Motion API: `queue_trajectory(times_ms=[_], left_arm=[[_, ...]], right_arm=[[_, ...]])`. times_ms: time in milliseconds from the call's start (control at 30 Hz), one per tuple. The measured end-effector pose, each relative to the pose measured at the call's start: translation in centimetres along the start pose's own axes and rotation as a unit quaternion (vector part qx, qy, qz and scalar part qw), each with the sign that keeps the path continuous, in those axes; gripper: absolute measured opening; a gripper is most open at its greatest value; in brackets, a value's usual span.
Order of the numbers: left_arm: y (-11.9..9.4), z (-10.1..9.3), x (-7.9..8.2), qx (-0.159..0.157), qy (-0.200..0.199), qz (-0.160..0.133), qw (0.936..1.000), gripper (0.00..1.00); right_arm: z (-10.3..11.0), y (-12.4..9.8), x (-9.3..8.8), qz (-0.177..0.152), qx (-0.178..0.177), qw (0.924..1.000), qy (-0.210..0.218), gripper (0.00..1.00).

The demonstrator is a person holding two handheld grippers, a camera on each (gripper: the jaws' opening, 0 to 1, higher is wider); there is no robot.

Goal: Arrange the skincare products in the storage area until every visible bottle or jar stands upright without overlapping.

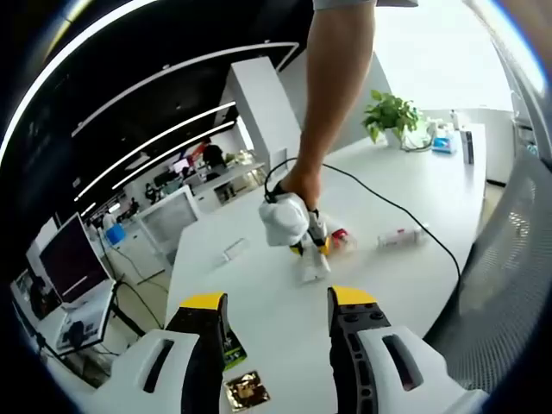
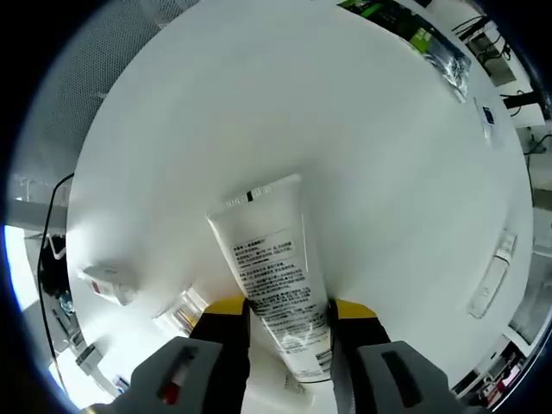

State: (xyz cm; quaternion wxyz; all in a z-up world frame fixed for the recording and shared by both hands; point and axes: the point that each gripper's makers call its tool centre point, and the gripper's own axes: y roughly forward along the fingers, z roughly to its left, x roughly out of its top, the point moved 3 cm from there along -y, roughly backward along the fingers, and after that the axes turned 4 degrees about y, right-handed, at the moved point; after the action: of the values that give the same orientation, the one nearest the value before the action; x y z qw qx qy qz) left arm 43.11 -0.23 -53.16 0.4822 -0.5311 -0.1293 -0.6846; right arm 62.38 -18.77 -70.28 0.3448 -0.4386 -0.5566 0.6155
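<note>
Tube [image 2: 274,293] sits low-center in the right gripper view, clamped btwn my right claw [image 2: 289,315] jaws near its cap end, crimped end pointing up-frame over the white counter [image 2: 345,129]; it looks light, soft plastic, prob squashy and a bit slick, so I'd hold near the stiffer cap shoulder, not mid-body. Left claw [image 1: 276,315] hangs open, holding nothing, bottom of left gripper view, aimed at the right claw [image 1: 297,226] mid-frame w/ my forearm [image 1: 332,95] coming down from the top.
</note>
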Motion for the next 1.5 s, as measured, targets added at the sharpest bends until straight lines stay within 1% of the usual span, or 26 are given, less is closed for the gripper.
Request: queue_trajectory(times_ms=[67,167,367,500,633,667,767,867,967,1133,1233,1333,1400,1467,1500], left_arm=[[0.0,0.1,0.0,0.004,0.003,-0.001,1.0000,0.46],[0.0,0.1,0.0,0.003,0.004,-0.001,1.0000,0.46],[-0.1,0.2,0.1,0.005,0.004,-0.004,1.0000,0.46],[-0.1,0.5,-0.1,0.011,0.001,-0.001,0.9999,0.46],[-0.1,0.4,0.0,0.010,0.002,-0.002,0.9999,0.46],[-0.1,0.4,0.0,0.009,0.003,-0.002,1.0000,0.46],[-0.1,0.4,0.1,0.009,0.003,-0.004,0.9999,0.46],[-0.1,0.3,0.1,0.007,0.004,-0.004,1.0000,0.47],[-0.2,0.5,0.2,0.012,0.004,-0.007,0.9999,0.46],[-0.2,0.4,0.4,0.008,0.004,-0.013,0.9999,0.46],[-0.2,0.3,0.5,0.006,0.004,-0.016,0.9999,0.47],[-0.2,0.3,0.5,0.005,0.000,-0.019,0.9998,0.48],[-0.2,0.4,0.6,0.005,-0.005,-0.022,0.9997,0.48],[-0.3,0.4,0.8,0.002,-0.012,-0.027,0.9996,0.48],[-0.3,0.4,0.8,0.000,-0.017,-0.030,0.9994,0.48]], right_arm=[[0.1,0.0,0.0,0.001,-0.003,1.0000,-0.007,0.25],[0.0,-0.1,0.0,0.001,-0.004,0.9999,-0.011,0.22],[-0.5,-0.6,0.2,-0.003,-0.012,0.9999,-0.008,0.20],[-1.3,-1.4,0.2,-0.017,-0.024,0.9995,0.015,0.19],[-1.8,-2.7,0.0,-0.034,-0.041,0.9978,0.039,0.19],[-2.0,-3.1,-0.1,-0.041,-0.048,0.9967,0.052,0.19],[-2.3,-3.9,-0.4,-0.052,-0.060,0.9942,0.072,0.19],[-2.4,-5.2,-0.2,-0.066,-0.074,0.9903,0.097,0.18],[-2.5,-7.2,0.6,-0.099,-0.098,0.9829,0.120,0.18],[-2.7,-9.3,1.2,-0.130,-0.118,0.9729,0.151,0.18],[-2.5,-10.6,1.8,-0.155,-0.131,0.9636,0.173,0.18],[-2.1,-12.2,2.8,-0.194,-0.145,0.9486,0.204,0.18],[-1.8,-13.1,3.4,-0.209,-0.154,0.9426,0.210,0.18],[-1.4,-14.5,4.0,-0.233,-0.166,0.9292,0.235,0.18],[-1.2,-15.3,4.4,-0.249,-0.173,0.9195,0.250,0.18]])
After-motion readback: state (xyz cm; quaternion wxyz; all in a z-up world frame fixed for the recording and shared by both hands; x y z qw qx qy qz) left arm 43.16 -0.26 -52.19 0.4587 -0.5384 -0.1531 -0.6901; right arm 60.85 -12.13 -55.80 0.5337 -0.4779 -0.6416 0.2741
